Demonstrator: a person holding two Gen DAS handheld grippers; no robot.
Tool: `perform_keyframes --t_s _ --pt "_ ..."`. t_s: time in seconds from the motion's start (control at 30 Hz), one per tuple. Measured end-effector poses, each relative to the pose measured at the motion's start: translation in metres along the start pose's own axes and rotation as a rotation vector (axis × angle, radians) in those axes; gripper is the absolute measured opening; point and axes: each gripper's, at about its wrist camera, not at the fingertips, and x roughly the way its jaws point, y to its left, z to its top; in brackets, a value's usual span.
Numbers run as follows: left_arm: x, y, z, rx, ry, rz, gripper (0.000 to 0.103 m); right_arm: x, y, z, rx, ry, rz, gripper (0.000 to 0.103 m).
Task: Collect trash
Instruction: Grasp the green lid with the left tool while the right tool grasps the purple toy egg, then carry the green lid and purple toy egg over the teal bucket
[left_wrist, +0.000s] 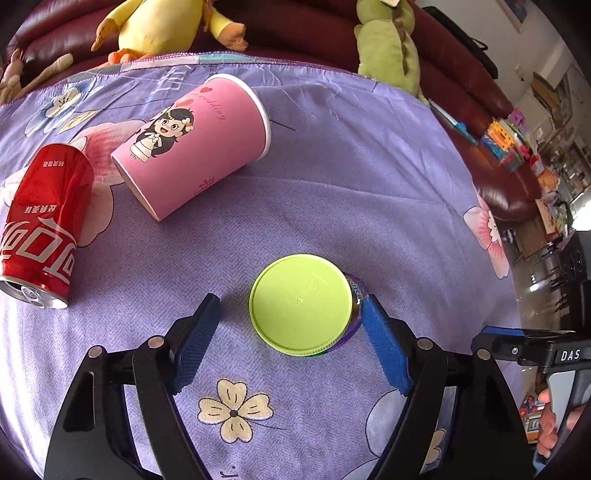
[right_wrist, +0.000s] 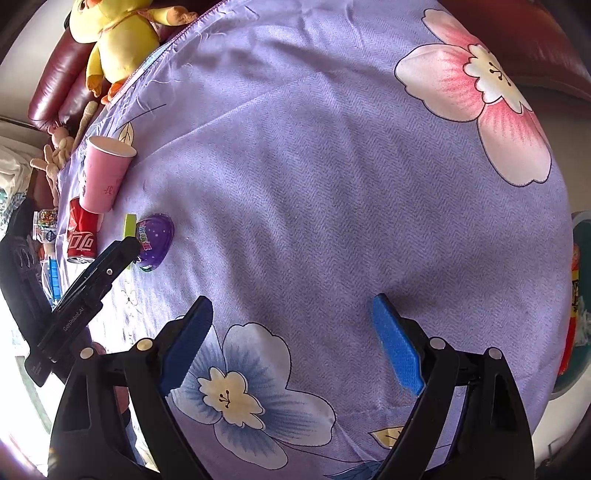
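A small purple container with a lime-green lid (left_wrist: 300, 303) lies on the purple flowered cloth (left_wrist: 332, 206). My left gripper (left_wrist: 291, 310) is open around it, the right pad (left_wrist: 384, 347) touching its side, the left pad apart from it. A pink paper cup (left_wrist: 192, 147) and a red cola can (left_wrist: 44, 225) lie on their sides at the far left. My right gripper (right_wrist: 291, 314) is open and empty over bare cloth. The right wrist view shows the container (right_wrist: 155, 242), the cup (right_wrist: 105, 173), the can (right_wrist: 83, 236) and my left gripper (right_wrist: 125, 251) at the left.
A yellow plush duck (left_wrist: 159, 26) and a green plush dinosaur (left_wrist: 391, 48) sit on the dark red sofa (left_wrist: 461, 81) behind the cloth. A round bin holding a red wrapper (right_wrist: 574, 310) shows at the right edge. Cluttered shelves stand far right.
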Motion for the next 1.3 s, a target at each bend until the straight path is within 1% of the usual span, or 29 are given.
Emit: perform_keyframes --t_s 0.03,0.07,0.1,0.13,0.17,0.23,0.3,0.43,0.57,0.67,0.73,0.8,1.0,1.07,1.1,1.2,1.3 --pt "0.000 0.000 0.000 0.001 -0.004 -0.001 0.079 0.000 0.002 0.001 -0.003 0.001 0.000 0.083" --pt "0.000 -0.001 0.000 0.000 -0.009 -0.002 0.074 0.000 0.005 0.003 -0.009 0.001 -0.001 0.084" --pt "-0.001 -0.001 -0.002 0.000 -0.013 -0.014 0.062 0.000 0.008 0.004 -0.018 0.001 -0.001 0.083" --pt "-0.002 -0.001 -0.003 -0.004 -0.010 -0.048 0.057 0.000 0.012 0.005 -0.029 0.000 0.001 0.084" --pt "-0.005 -0.001 -0.005 -0.005 -0.017 -0.041 0.057 0.000 0.016 0.007 -0.039 -0.001 0.003 0.083" --pt "-0.011 -0.002 -0.012 0.013 -0.039 -0.002 0.057 0.000 0.027 0.010 -0.062 -0.006 0.007 0.084" --pt "-0.019 0.005 -0.021 -0.006 -0.039 0.003 0.057 0.000 0.041 0.014 -0.100 -0.020 0.013 0.083" --pt "-0.043 0.025 -0.040 -0.031 -0.057 0.044 0.057 0.006 0.080 0.019 -0.241 -0.050 -0.020 0.083" --pt "-0.062 0.052 -0.055 -0.092 -0.060 0.077 0.057 0.020 0.118 0.022 -0.364 -0.055 -0.042 0.083" --pt "-0.069 0.066 -0.061 -0.126 -0.059 0.096 0.057 0.035 0.144 0.024 -0.444 -0.043 -0.053 0.075" --pt "-0.072 0.071 -0.064 -0.142 -0.059 0.093 0.057 0.044 0.156 0.025 -0.487 -0.037 -0.062 0.067" --pt "-0.075 0.074 -0.066 -0.154 -0.062 0.089 0.057 0.051 0.166 0.026 -0.522 -0.028 -0.063 0.067" --pt "-0.073 0.080 -0.071 -0.180 -0.051 0.081 0.057 0.068 0.183 0.022 -0.610 -0.001 -0.104 0.067" --pt "-0.072 0.079 -0.072 -0.183 -0.047 0.079 0.057 0.071 0.184 0.017 -0.633 -0.022 -0.148 0.060" --pt "-0.072 0.078 -0.073 -0.182 -0.047 0.078 0.057 0.070 0.184 0.015 -0.640 -0.031 -0.151 0.060" --pt "-0.070 0.072 -0.074 -0.175 -0.046 0.074 0.057 0.066 0.176 0.010 -0.608 -0.018 -0.132 0.059" --pt "-0.068 0.063 -0.075 -0.161 -0.042 0.063 0.057 0.054 0.163 0.007 -0.552 -0.029 -0.094 0.059"
